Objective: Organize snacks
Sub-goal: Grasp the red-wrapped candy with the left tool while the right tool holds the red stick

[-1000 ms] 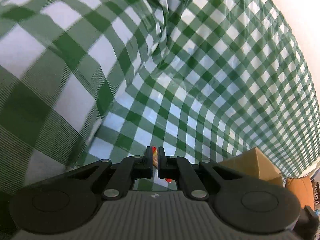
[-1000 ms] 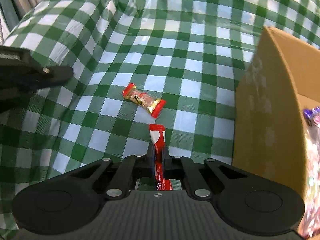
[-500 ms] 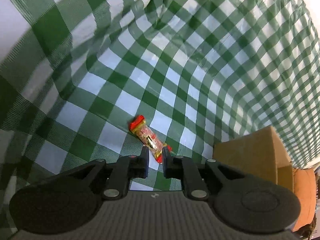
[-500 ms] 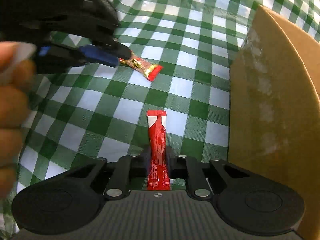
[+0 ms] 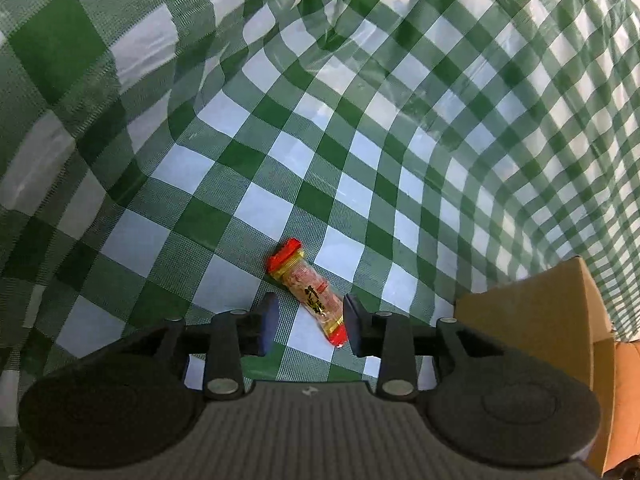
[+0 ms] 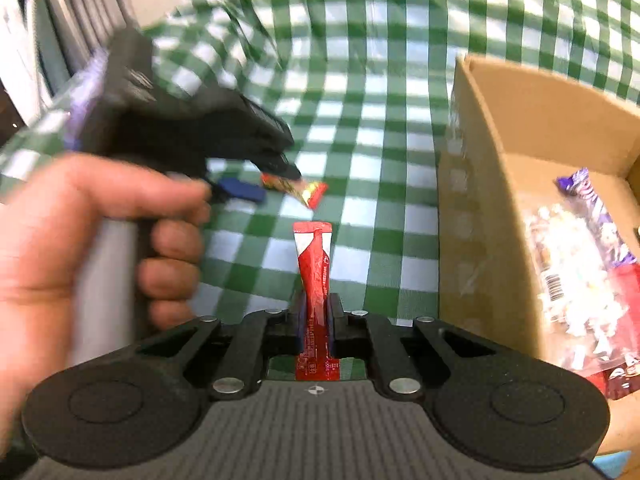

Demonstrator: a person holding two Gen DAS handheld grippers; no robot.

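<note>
A green-and-white checked cloth (image 5: pixel 248 216) covers the counter; a cardboard box (image 6: pixel 476 208) of snacks stands at the right; the left gripper (image 5: pixel 308 322), fingers just opening, straddles a red-ended candy (image 5: pixel 308 292); the right gripper (image 6: pixel 316 320) pinches a red sachet (image 6: pixel 314 264).

Left claw (image 5: pixel 307 322) wider (around candy (image 5: pixel 307 295))

Surface (image 5: pixel 360 152) under green-white checked cloth.
I see a red-ended snack packet (image 5: pixel 310 294) and cardboard box (image 6: pixel 476 208) resting on it.
</note>
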